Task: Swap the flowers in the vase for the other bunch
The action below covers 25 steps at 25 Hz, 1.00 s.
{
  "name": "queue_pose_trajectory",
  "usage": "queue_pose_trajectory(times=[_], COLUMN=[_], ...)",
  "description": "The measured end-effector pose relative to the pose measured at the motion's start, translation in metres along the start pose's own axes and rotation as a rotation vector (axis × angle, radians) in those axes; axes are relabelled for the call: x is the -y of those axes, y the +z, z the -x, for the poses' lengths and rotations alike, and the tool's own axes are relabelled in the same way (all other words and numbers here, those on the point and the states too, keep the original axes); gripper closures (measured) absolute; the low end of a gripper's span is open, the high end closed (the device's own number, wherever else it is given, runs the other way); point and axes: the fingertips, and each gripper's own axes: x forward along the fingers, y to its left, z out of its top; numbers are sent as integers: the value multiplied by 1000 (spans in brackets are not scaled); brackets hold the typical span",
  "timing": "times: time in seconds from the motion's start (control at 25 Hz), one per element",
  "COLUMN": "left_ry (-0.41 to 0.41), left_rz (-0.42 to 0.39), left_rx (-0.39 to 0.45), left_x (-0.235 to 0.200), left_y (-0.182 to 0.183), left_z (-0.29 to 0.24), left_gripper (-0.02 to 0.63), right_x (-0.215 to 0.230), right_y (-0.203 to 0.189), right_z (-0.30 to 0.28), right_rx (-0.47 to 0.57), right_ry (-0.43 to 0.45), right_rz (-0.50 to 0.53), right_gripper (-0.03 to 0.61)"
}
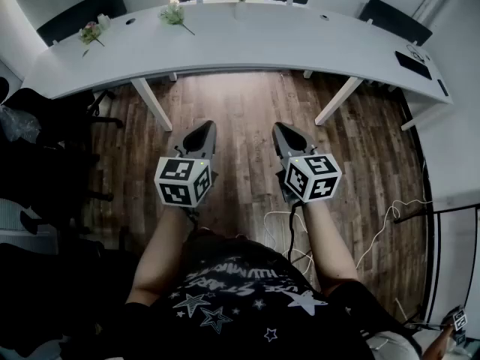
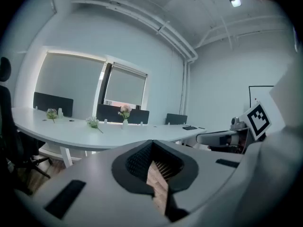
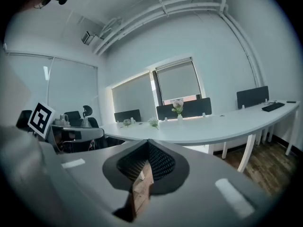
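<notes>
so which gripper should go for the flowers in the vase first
Right gripper, narrowly: both are shut and empty, the vase sits midway, but the loose bunch beside it lies nearer the left gripper.

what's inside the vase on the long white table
A bunch of pink flowers stands in the small white vase, blooms and green leaves above its rim. The stems' lower ends and any water are hidden by the vase wall.

Table (image 1: pixel 247 43): smooth white top, slight sheen. Floor (image 1: pixel 247 103): brown wood planks, grain visible. Left gripper (image 1: pixel 204 128) and right gripper (image 1: pixel 280 128): matt grey plastic shells; pads (image 2: pixel 139 157) black, finely ribbed. Shirt (image 1: pixel 240 291): black printed cloth.
</notes>
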Motion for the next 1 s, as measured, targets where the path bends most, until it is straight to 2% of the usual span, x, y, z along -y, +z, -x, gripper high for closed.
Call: queue_pose_trajectory(times=[0.4,0.72,1.0], left_ry=[-3,2,2], left_rz=[5,18,36], left_rx=[4,13,17], left_x=[-1,7,24], left_y=[-1,-1,-10], left_z=[6,8,8], left_gripper=[606,606,606], right_x=[-9,-1,3], right_y=[-7,-11,-10], right_z=[0,9,30], right_rx=[-15,6,76], right_ry=[8,10,49], right_rz=[0,-60,-66], right_gripper=[577,577,575])
